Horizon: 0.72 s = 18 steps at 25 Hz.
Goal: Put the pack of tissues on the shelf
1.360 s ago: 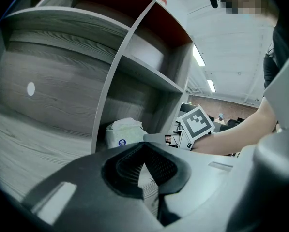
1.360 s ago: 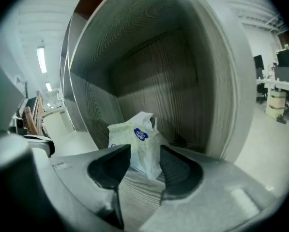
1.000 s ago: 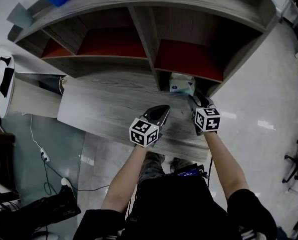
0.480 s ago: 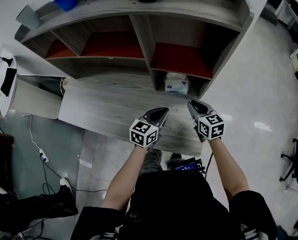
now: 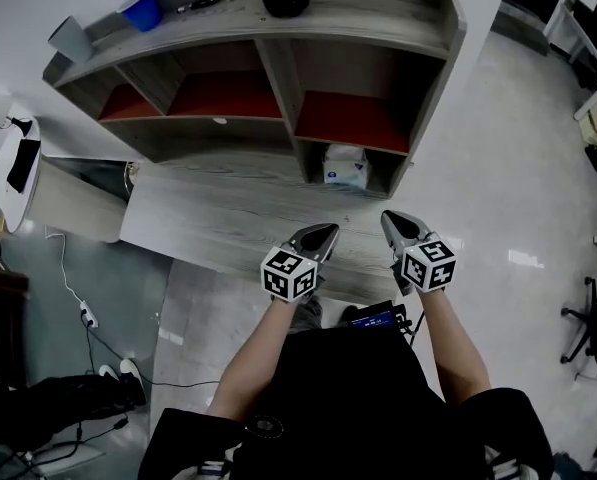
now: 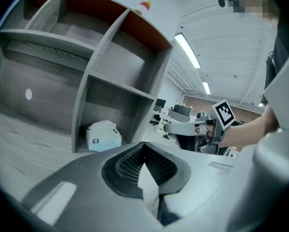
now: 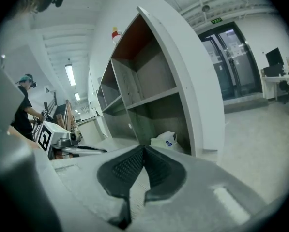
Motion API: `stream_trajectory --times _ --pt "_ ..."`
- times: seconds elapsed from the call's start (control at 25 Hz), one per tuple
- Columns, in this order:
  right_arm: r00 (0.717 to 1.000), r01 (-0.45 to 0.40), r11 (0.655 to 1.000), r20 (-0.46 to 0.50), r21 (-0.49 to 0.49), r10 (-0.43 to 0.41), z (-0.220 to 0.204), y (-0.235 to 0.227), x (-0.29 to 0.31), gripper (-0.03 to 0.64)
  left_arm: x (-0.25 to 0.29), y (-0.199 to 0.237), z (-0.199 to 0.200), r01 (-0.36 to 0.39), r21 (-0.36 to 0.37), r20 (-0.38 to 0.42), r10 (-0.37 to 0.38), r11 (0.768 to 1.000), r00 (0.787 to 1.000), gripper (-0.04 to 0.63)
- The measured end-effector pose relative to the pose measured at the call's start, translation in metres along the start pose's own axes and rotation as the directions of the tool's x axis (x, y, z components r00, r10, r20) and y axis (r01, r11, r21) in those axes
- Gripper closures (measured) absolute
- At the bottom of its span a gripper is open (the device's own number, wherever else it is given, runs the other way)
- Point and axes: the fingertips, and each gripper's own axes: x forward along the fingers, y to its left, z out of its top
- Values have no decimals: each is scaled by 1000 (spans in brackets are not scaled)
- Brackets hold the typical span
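On the desk (image 5: 228,218), a grey shelf (image 5: 278,78) stands with its open cubbies facing the person. Tissues (image 5: 345,166) sit on the floor of the lower right cubby, touched by neither gripper. Left gripper (image 5: 328,230): jaws together, empty, over the desk's near edge. Right gripper (image 5: 388,216): jaws just closed, tips meeting, nothing between them, apart from the tissues.

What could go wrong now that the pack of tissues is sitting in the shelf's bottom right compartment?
1. The pack of tissues seems to sit close to the front edge of the shelf, so a knock might tip it out onto the desk.
2. The right gripper, its jaws just closed on nothing, hangs over the desk not far from the pack; a forward swing could push the pack askew.
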Motion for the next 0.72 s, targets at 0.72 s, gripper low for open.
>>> stream_trajectory --times 0.72 --pt "998 -24 999 52 40 22 3 -4 -27 614 -11 -21 -4 -18 -19 109 20 1000 994 595"
